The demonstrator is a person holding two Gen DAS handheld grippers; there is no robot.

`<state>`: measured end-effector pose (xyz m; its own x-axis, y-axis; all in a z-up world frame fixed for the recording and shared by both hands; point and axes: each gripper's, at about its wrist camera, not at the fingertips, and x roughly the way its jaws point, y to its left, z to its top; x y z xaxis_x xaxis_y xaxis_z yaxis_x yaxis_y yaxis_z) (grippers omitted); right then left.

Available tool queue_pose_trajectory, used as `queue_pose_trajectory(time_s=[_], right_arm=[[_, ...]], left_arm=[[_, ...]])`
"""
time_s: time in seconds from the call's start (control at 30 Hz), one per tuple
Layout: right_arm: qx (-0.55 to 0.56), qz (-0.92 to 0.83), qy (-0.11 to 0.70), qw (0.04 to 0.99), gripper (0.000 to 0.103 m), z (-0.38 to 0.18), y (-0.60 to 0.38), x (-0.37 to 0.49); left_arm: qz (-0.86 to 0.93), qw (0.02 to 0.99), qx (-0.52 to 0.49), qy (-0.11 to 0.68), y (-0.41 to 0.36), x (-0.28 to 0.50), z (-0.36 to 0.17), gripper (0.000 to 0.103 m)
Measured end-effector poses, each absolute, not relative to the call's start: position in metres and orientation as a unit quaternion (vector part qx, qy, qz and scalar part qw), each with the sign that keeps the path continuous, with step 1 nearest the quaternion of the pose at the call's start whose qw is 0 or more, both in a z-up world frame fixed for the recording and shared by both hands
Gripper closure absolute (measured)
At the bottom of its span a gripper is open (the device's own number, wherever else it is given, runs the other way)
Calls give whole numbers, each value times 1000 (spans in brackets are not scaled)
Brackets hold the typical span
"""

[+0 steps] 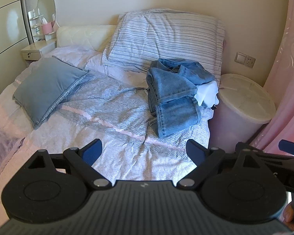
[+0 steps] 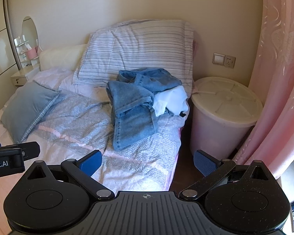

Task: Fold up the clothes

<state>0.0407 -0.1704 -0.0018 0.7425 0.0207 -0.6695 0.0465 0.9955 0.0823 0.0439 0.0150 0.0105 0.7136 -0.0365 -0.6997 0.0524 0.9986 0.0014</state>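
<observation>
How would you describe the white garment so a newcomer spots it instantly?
Start at the striped pillow at the bed's head. Below it lies the denim heap; the white garment pokes out from its bin-side edge, the only white cloth among blue denim.

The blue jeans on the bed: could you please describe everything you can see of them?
The jeans are light-blue denim, loosely heaped rather than folded. One leg stretches flat toward the camera, its stitched hem nearest; the waistband part is bunched up behind. They lie on the herringbone bedspread near the bed's right edge, the rear part against the striped pillow. A white garment is tucked against their right side, partly under the denim. Neither tool touches them.
</observation>
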Motion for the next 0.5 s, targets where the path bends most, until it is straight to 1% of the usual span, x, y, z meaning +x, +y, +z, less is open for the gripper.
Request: queue_pose_trajectory(time_s=[0.5], right_arm=[[39,-23,367,929,0,-1,-169,32]], left_arm=[[-36,923,-7,383,20,44,10,12]])
